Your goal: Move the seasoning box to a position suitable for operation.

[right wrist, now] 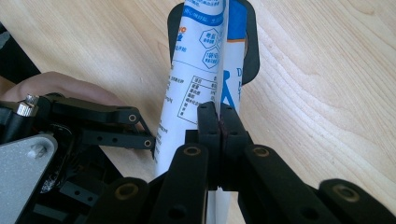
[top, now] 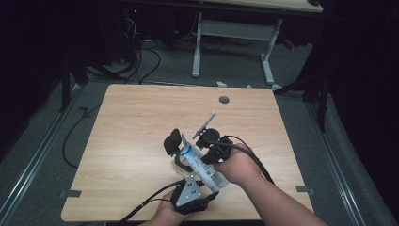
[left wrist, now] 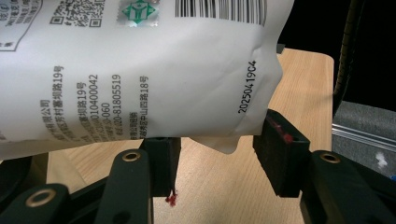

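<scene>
High view puts the white tube above the near half of the table, slung between your two grippers, so the pick-up is done and what is left, as I judge it, is the handling itself.

Your right gripper has its jaws clenched flat on the tube's thin seam, and that hold looks settled. Your left gripper is not there yet: its jaws stand apart, with the crimped tail end of the tube resting above and between them, the pads not pressing on it. A black oval piece sits at the tube's far end; I cannot tell what it is. You would need to bring the left jaws onto the tail before both grippers share the load.
</scene>
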{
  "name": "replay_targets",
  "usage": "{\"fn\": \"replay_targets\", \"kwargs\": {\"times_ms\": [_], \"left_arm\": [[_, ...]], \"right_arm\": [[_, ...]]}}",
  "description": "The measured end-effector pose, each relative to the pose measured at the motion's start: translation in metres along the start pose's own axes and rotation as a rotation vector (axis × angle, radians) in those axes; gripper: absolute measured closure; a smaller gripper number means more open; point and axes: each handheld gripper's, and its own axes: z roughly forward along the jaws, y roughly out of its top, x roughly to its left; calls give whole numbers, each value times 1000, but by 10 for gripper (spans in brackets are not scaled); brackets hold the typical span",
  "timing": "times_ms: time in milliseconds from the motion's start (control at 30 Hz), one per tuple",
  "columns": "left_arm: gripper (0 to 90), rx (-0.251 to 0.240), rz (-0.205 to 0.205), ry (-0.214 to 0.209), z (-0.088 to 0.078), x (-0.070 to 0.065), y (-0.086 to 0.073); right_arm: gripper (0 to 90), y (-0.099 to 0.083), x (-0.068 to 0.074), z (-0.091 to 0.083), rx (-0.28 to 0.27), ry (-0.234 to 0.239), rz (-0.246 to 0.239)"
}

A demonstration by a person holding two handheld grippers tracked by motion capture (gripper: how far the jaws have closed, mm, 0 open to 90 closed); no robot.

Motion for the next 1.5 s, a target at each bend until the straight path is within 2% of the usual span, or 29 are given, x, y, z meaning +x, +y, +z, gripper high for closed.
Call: {"fn": "replay_targets", "kwargs": {"times_ms": [800,1500], "left_arm": [[527,-14,-20,-6,0,0,4],[529,-33,-13,-5,-1,-2,5]], "right_arm": [[900,5,0,0,4,-13,-9],[900,6,2,-4,1,-45,-16]]}}
